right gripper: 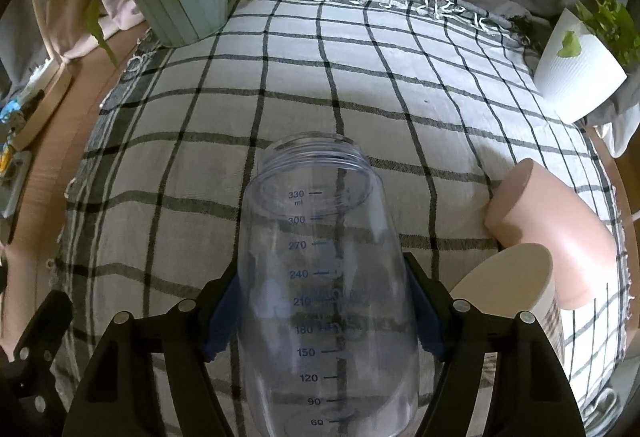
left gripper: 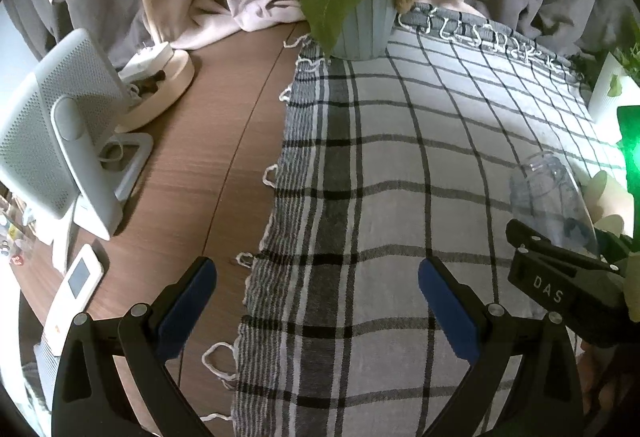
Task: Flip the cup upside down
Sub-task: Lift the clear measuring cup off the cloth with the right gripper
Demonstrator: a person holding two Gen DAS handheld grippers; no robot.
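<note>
A clear plastic cup (right gripper: 326,277) with blue millilitre marks is held in my right gripper (right gripper: 326,315), whose blue pads press its two sides. The cup's open mouth points forward, away from the camera, over the checked cloth (right gripper: 240,85). In the left wrist view the same cup (left gripper: 550,197) shows at the right edge, held by the black right gripper (left gripper: 560,257). My left gripper (left gripper: 318,301) is open and empty, low over the left part of the cloth (left gripper: 400,157).
A pink cup (right gripper: 556,229) lies on its side at the right, with a white-based cup (right gripper: 508,277) beside it. A sunflower pot (left gripper: 364,29) stands at the cloth's far edge, a white plant pot (right gripper: 576,69) at far right. A fan (left gripper: 60,129), lamp (left gripper: 160,77) and remote (left gripper: 76,289) stand left.
</note>
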